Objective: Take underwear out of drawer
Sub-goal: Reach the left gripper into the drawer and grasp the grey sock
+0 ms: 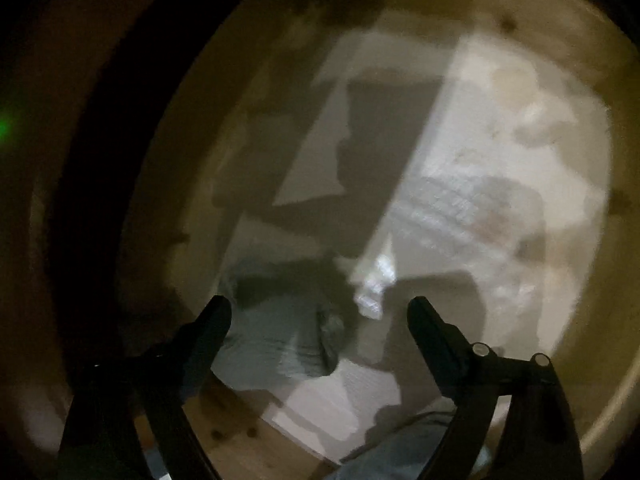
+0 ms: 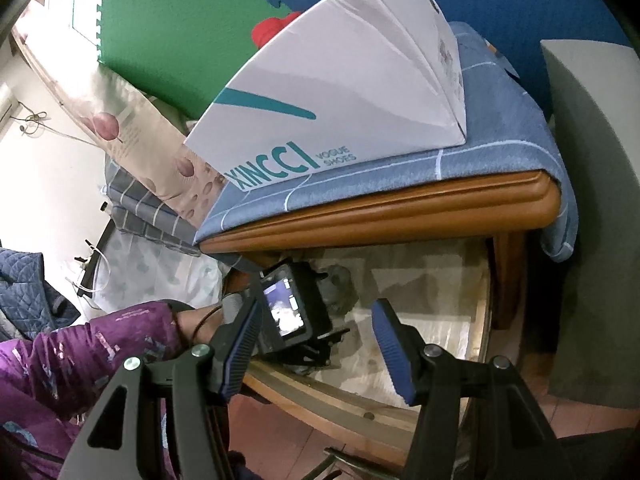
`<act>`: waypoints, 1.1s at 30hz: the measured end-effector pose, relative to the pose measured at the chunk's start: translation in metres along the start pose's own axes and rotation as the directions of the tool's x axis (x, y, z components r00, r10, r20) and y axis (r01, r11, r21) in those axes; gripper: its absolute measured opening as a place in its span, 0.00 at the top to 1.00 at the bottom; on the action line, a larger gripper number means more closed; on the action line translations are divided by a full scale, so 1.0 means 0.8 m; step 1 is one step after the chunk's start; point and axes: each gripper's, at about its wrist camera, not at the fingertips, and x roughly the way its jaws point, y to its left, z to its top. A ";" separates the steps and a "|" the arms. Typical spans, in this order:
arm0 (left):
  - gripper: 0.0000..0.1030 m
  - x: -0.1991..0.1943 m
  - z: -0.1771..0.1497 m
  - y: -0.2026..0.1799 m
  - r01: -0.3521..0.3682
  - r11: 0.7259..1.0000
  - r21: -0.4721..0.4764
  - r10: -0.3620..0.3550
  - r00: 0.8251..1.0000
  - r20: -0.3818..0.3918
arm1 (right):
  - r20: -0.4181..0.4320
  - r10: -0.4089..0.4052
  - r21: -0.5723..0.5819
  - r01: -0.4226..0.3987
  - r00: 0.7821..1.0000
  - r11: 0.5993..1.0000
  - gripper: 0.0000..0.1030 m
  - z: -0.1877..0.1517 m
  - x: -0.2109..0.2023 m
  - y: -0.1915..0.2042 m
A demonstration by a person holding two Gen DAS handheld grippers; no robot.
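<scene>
Drawer: pulled out below the wooden desk edge [image 2: 400, 204], its front rail [image 2: 320, 396] nearest the right wrist camera; pale liner paper [image 1: 472, 128] covers the drawer [image 2: 482, 320] floor.
Underwear: a grey folded garment [image 1: 276, 340], taken to be the underwear, lies at the near left of the drawer floor, dim and blurred in the left wrist view.
Left gripper: the left gripper [image 1: 320, 312] is inside the drawer, tilted steeply down, jaws wide apart with nothing between the pads; the grey cloth sits just beyond and between the fingertips, which suits a straddling grasp.
Right gripper: the right gripper [image 2: 316, 340] hangs outside the drawer front, jaws about half apart and empty, likely kept back so the other has room.
Person: a purple sleeve [image 2: 80, 360] reaches in from the left.
Edges: the desk overhang, draped in blue cloth [image 2: 500, 120] and bearing a white shoe box [image 2: 340, 92], roofs the far part of the drawer, so a lift would have to come out toward the front rail.
Open room: liner to the right of the cloth looks free; the left drawer wall [image 1: 180, 200] stands close to the left finger.
Risk: pinching liner paper along with the cloth.
</scene>
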 end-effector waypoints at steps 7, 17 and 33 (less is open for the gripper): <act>0.00 0.018 -0.004 0.036 0.010 0.994 -0.113 -0.006 0.999 0.034 | -0.023 0.016 0.013 -0.016 1.000 1.000 0.43 0.000 0.007 -0.004; 0.69 0.015 -0.004 0.030 0.140 0.986 -0.089 -0.137 0.990 0.039 | -0.017 0.032 0.038 -0.031 0.999 0.999 0.43 0.000 0.009 -0.011; 0.77 -0.085 0.006 0.030 0.289 0.951 -0.111 -0.250 0.929 0.273 | -0.002 0.014 0.107 -0.014 1.000 0.994 0.43 0.002 0.004 -0.030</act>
